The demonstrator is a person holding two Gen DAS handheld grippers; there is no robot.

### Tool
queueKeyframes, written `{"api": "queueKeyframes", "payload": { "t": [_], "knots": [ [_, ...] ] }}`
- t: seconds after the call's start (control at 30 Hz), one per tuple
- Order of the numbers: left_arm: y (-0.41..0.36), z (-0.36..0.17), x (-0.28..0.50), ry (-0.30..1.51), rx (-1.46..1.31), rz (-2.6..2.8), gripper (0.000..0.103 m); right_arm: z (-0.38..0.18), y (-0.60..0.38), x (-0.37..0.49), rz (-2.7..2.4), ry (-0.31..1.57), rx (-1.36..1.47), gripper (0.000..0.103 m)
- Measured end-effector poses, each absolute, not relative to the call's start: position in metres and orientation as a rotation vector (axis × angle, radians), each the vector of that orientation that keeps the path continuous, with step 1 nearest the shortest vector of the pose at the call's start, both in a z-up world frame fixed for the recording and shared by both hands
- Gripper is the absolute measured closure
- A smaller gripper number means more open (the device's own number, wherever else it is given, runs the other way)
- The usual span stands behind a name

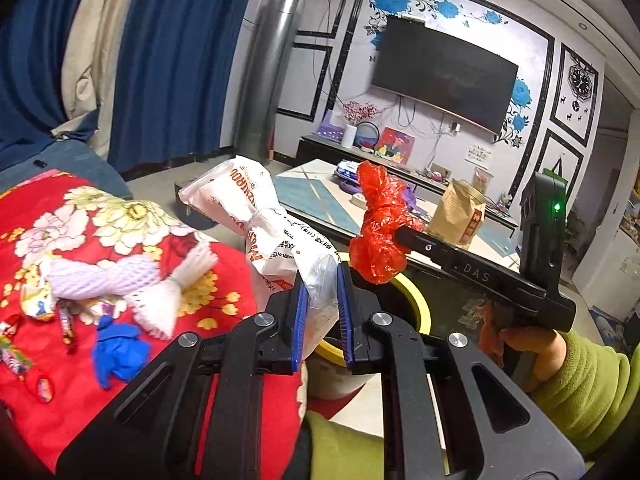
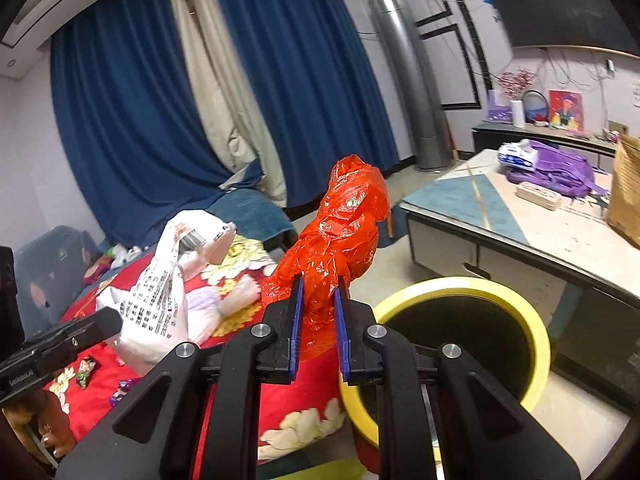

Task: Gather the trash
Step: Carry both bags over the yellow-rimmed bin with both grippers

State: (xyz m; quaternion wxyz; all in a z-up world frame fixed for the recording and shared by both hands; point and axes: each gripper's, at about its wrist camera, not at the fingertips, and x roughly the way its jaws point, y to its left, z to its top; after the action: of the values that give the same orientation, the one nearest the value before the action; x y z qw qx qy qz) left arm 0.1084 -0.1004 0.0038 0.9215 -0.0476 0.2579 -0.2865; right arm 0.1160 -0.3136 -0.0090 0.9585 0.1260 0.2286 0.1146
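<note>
Trash is held in both grippers above the edge of a red flowered blanket (image 1: 80, 380). A white printed wrapper (image 1: 260, 224) is clamped by its lower clear end between the blue pads (image 1: 301, 328) of the left gripper (image 1: 323, 322); its long axis rises from the jaws and leans up to the left, the twisted middle and puffed top pointing away from the camera. A crumpled red plastic bag (image 2: 340, 236) is pinched between the pads of the right gripper (image 2: 318, 328); its long axis stands nearly upright, tilted slightly right, the bunched top pointing upward. In the left wrist view the same red bag is seen at the tip of the right gripper, just beside the white wrapper and over a yellow-rimmed bin (image 2: 460, 292). One bin is counted, standing on the floor between the blanket and a low table (image 2: 560, 220). A green sleeve (image 1: 588, 380) is seen behind the right gripper's handle.

On the blanket, two white foam nets (image 1: 120, 280) are counted, lying touching each other, with one blue glove (image 1: 118, 352) just beside them. Several candy wrappers (image 1: 66, 324) are scattered near the left edge; their exact number cannot be told. One brown paper bag (image 1: 460, 216) is seen upright on the table.
</note>
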Motion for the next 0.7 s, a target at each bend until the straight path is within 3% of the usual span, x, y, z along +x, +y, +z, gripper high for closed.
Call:
{"api": "queueKeyframes", "payload": {
  "t": [0.7],
  "knots": [
    [-0.172, -0.040, 0.137, 0.637, -0.040, -0.696, 0.094, -0.049, -0.367, 0.126, 0.045, 0.586, 0.273, 0.089]
  ]
}}
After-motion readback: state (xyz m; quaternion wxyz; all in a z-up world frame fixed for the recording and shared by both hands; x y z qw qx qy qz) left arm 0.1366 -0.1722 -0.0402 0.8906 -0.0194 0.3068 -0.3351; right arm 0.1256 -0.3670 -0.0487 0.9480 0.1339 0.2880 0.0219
